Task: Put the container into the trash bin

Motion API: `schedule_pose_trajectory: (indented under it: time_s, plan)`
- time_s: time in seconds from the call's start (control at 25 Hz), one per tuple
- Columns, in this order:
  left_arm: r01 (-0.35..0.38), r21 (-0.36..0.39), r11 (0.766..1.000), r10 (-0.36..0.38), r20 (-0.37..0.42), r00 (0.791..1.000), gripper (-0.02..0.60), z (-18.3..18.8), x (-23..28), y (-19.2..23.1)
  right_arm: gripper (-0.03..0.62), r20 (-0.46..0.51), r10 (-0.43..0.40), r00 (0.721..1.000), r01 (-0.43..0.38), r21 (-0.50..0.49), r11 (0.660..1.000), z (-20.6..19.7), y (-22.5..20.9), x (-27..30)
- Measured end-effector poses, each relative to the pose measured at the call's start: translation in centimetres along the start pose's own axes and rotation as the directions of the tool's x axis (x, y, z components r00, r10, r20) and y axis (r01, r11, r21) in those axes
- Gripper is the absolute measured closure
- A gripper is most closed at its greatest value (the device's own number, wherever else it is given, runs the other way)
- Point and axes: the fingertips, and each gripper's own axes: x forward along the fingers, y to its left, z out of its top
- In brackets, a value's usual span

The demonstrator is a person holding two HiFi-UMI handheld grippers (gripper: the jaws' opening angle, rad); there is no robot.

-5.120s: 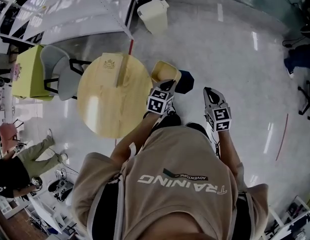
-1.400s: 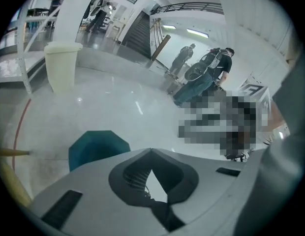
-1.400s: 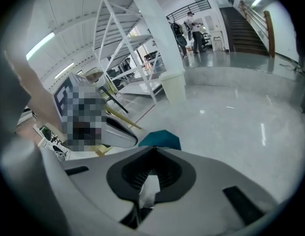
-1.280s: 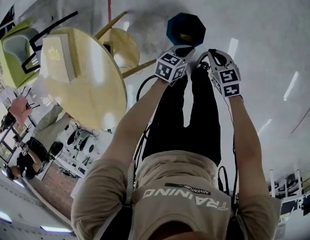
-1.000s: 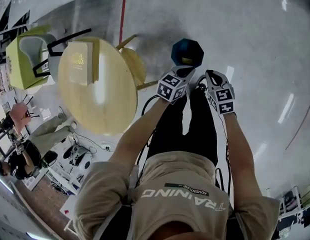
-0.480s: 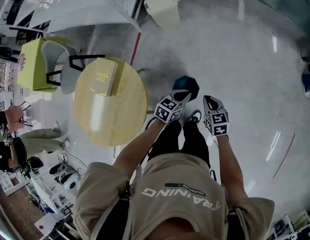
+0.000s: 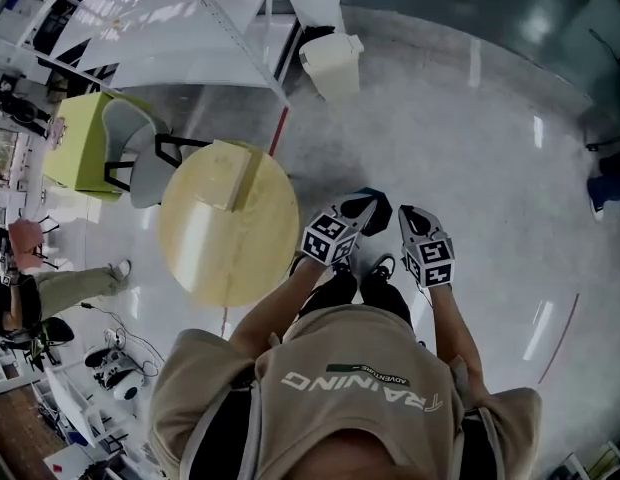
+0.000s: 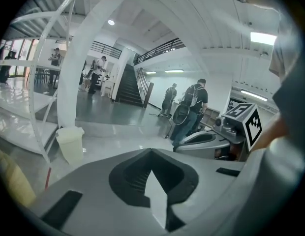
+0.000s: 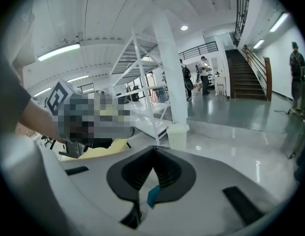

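The dark blue trash bin stands on the floor just past my feet, partly hidden behind my left gripper. I cannot see inside it, and no container shows in any view. Both grippers are held up in front of me, pointing slightly downward over the floor. My left gripper has its jaws together with nothing between them. Beside it, my right gripper is also empty, and in the right gripper view its jaws meet at the tip.
A round yellow table with a flat box stands to my left, a grey chair beyond it. A white bin sits by a white pillar ahead. People stand farther off near a staircase.
I have straightened up from a crouch over the dark bin. Both grippers have risen away from it, still shut and empty, and the floor looks farther off.
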Motion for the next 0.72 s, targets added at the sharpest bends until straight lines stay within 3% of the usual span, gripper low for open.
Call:
schedule_pose_trajectory:
  time_s: [0.48,0.72]
  plan:
    - [-0.086,0.183,0.979,0.064,0.124,0.990,0.578,7.6,-5.0,-2.1,0.597,0.148,-0.053,0.988,0.067,-0.087,0.994,7.5,2.1,-5.2]
    - [-0.254,0.168,0.952,0.212,0.233,0.949,0.578,10.9,-8.6,-0.9,0.597,0.233,-0.074,0.970,0.103,-0.111,0.989,11.1,3.2,-8.1]
